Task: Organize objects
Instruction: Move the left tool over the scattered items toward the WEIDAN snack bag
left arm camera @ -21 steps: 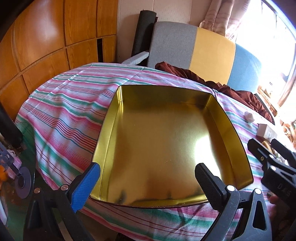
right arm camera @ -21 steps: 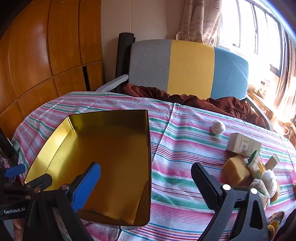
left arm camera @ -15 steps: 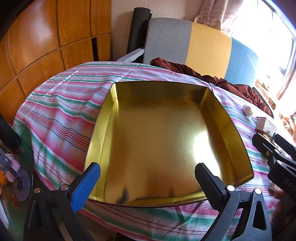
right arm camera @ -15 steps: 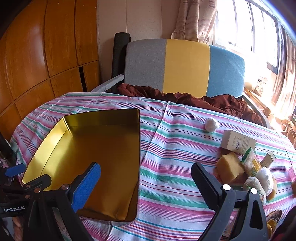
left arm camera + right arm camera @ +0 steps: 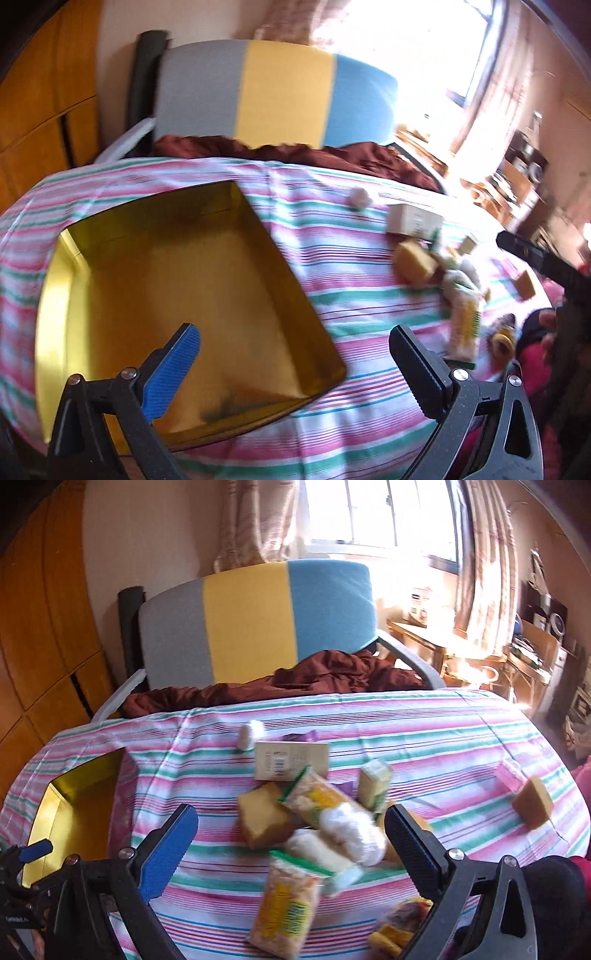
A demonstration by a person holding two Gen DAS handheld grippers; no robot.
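Observation:
An empty gold tin tray [image 5: 166,277] lies on the striped tablecloth [image 5: 332,258], left of my open left gripper [image 5: 295,343], which hangs above the tray's near right corner. The same tray [image 5: 70,812] shows at the far left of the right wrist view. My right gripper [image 5: 291,821] is open, with nothing held, above a pile: a yellow sponge [image 5: 262,816], snack packets [image 5: 317,797], white wrapped rolls [image 5: 351,834] and a further packet [image 5: 284,904]. Behind them are a cardboard box [image 5: 291,762] and a white ball [image 5: 251,734].
A second sponge [image 5: 533,806] and a pink pack [image 5: 509,775] lie to the right. A grey, yellow and blue chair [image 5: 255,627] with a brown cloth [image 5: 314,679] stands behind the table. Wooden cabinets are on the left, a window and shelves on the right.
Both views have swung to the right. The tray has slid to the left of each picture, and the pile of items now lies in front of the right gripper. Both jaws stayed wide.

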